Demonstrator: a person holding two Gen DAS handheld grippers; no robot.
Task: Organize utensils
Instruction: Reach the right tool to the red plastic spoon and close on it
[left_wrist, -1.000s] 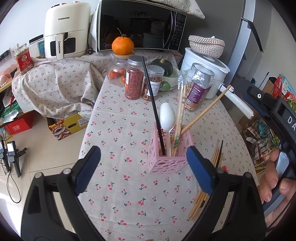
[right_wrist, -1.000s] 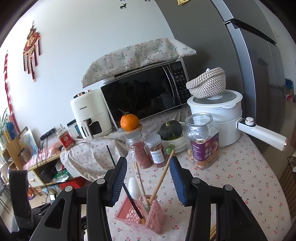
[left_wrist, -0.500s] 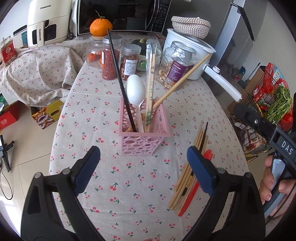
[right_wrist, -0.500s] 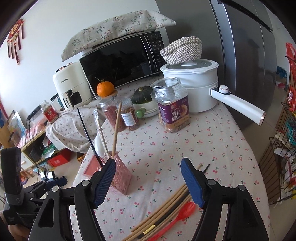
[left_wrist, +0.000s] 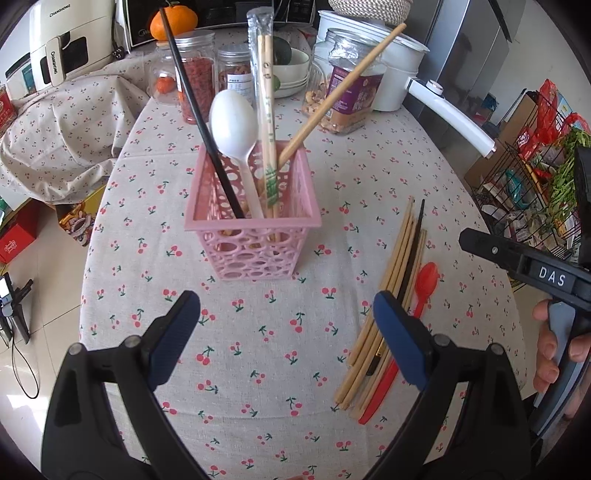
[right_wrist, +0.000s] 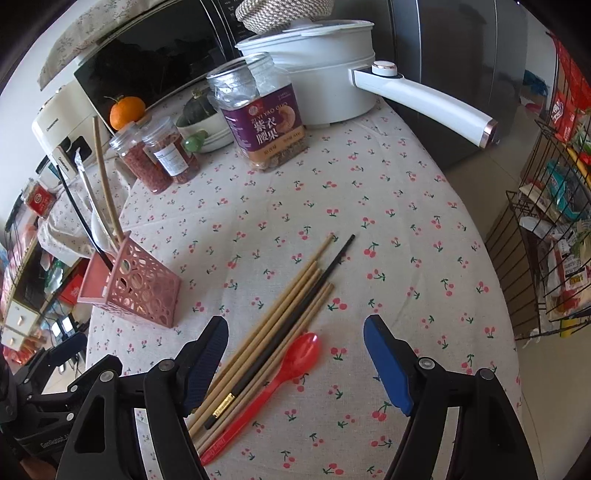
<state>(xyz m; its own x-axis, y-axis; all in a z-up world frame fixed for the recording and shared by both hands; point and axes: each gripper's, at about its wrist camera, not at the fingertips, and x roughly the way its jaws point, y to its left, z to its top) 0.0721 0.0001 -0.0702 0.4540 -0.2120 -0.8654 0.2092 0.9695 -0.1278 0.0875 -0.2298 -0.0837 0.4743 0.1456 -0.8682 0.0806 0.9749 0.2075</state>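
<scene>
A: Where do the loose utensils lie, and why there?

B: On the cherry-print tabletop (right_wrist: 369, 192), a bundle of wooden chopsticks (right_wrist: 273, 314) with one black chopstick (right_wrist: 314, 288) among them and a red spoon (right_wrist: 291, 365) alongside, all roughly parallel. They sit to the right of the pink basket (left_wrist: 255, 236), apart from it. Likely a staging pile: sorted pieces go upright into the basket.

A: Basket contents?

B: A white spoon (left_wrist: 232, 122), a wrapped chopstick pair (left_wrist: 264, 92), one black stick and one wooden stick, all leaning on the walls, handles down.

A: Right gripper (right_wrist: 295, 365)?

B: Tilted down over the pile, fingers (right_wrist: 388, 369) wide and opening further, nothing between the pads. The spoon bowl and stick ends lie in the gap below. My reading: it is spreading to take the next piece.

A: Left gripper (left_wrist: 284, 343)?

B: Fingers (left_wrist: 173, 332) wide, empty, aimed at the tabletop in front of the basket. Probably positioned to steady the basket; not touching it.
</scene>
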